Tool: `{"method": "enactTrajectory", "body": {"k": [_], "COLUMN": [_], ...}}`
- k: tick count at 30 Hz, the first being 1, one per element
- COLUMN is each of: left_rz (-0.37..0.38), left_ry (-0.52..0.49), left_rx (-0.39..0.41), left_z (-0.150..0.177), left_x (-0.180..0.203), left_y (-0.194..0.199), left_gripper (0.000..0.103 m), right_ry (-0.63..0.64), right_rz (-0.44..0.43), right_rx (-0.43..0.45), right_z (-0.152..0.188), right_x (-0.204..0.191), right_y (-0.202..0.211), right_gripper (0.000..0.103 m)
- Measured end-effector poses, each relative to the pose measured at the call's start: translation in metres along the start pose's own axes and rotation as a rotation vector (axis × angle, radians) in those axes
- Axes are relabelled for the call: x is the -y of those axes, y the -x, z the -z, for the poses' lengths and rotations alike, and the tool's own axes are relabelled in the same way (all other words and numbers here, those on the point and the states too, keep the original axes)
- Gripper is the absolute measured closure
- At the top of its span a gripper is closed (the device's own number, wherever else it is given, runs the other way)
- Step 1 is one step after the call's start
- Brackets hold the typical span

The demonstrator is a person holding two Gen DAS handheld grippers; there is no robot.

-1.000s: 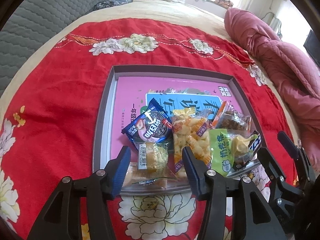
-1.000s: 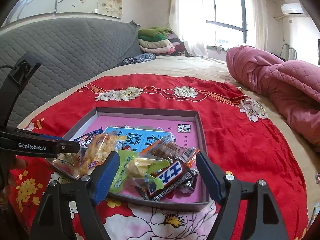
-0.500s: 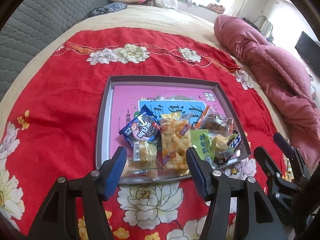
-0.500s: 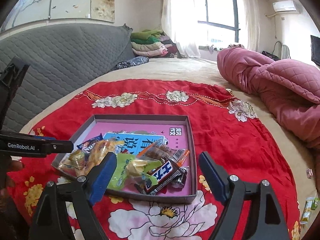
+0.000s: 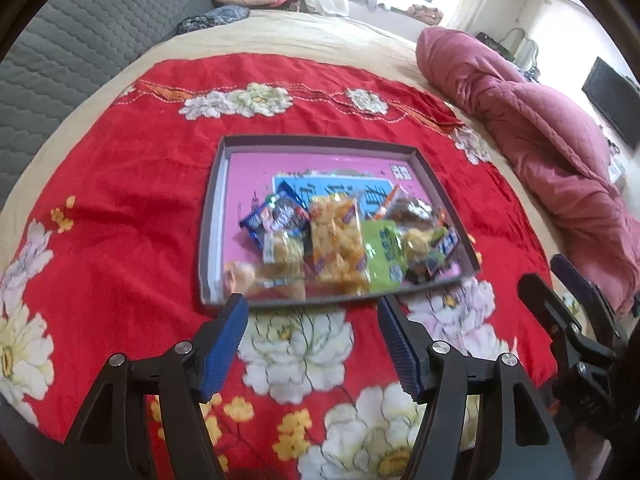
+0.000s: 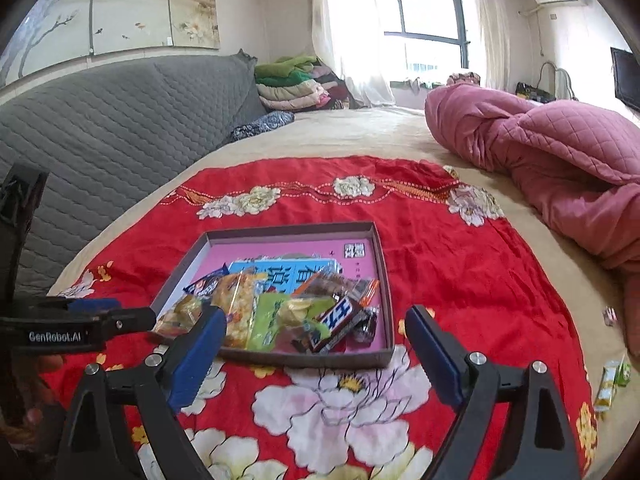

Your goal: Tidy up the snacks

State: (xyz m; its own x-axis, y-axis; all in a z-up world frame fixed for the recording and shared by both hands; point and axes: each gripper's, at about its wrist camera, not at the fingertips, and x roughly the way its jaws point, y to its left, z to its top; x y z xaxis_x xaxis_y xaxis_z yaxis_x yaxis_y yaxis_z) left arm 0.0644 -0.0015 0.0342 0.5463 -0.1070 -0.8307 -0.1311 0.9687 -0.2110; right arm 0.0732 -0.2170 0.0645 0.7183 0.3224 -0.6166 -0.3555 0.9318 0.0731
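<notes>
My left claw (image 5: 312, 314) and right claw (image 6: 316, 324) have just been spreading and hang released, nothing between the pads, near the tray's (image 5: 320, 142) front rim. The snacks (image 5: 340, 240) lie heaped in the tray's near half on the red cloth (image 5: 120, 200).

Daylight is admitted through the overexposed window (image 6: 424, 8); edges are fisheye-bent, and the left view is motion-blurred.

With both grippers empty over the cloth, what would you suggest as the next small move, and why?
Probably swing the right gripper toward the loose packets at the cloth's right edge. They lie outside the tray, where the other snacks sit, and its fingers have just been opening with nothing between them.
</notes>
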Motion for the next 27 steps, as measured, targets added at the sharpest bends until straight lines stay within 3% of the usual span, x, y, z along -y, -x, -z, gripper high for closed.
{"method": "enactTrajectory", "body": {"k": [12,19,27], "left_rz": [0.024,-0.002,-0.011], "left_ry": [-0.046,-0.033,-0.03], "left_rx": [-0.038,-0.047,-0.05], "left_z": [0.035,0.042,0.045], "left_x": [0.014,0.009,0.007], "left_y": [0.013,0.014,0.015], "left_gripper": [0.034,0.034,0.034], "right_ry": [-0.009,-0.014,0.014], "right_rz": [-0.005,0.01,0.01], "right_rx": [-0.132,-0.184,-0.183], "right_z": [0.026,0.041,0.046], "right_x": [-0.017,-0.014,-0.016], "right_y": [0.01,0.012,0.017], "right_gripper": [0.012,0.012,0.012]}}
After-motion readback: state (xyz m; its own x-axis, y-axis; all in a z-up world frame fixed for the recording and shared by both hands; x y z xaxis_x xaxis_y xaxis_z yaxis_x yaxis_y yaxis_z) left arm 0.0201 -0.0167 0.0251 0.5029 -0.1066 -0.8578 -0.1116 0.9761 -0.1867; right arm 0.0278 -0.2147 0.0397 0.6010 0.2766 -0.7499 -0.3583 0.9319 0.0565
